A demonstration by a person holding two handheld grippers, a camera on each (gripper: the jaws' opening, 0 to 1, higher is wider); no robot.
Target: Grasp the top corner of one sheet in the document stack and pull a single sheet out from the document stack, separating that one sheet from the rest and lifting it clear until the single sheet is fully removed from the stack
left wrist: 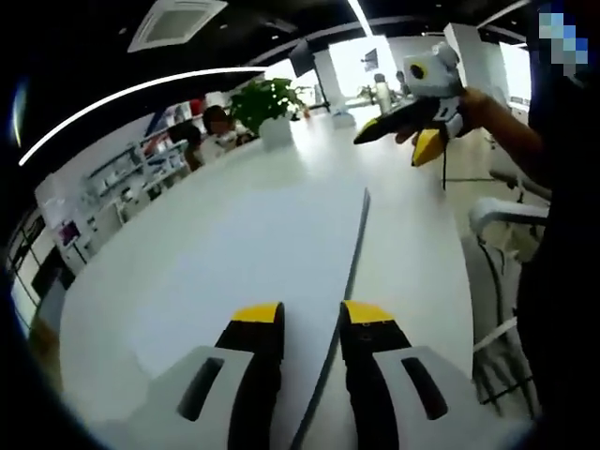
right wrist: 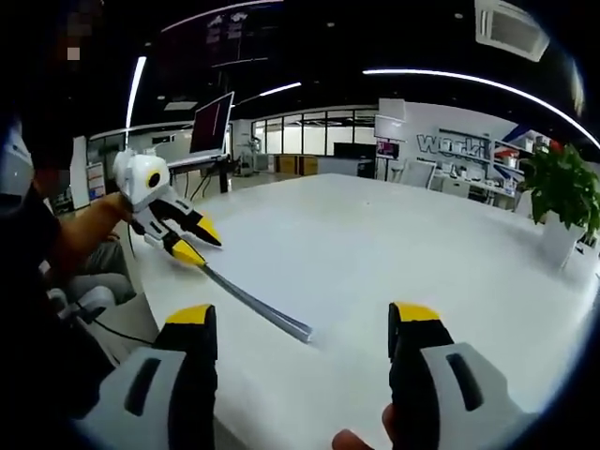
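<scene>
Seen edge-on, the stack [left wrist: 349,272] lies between the left gripper's [left wrist: 312,317] nearly closed jaws on the white table [left wrist: 216,253]. The right gripper [right wrist: 305,319] hangs spread wide, gripping nothing, a plant [right wrist: 561,192] beyond. Whether the left truly clamps the stack is unclear.

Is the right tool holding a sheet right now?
No, the right tool is wide open with nothing between its jaws, and the sheet lies to its left.

Bright open office: long white table [left wrist: 234,244], potted plant [left wrist: 267,101], ceiling light strips [right wrist: 469,80].
</scene>
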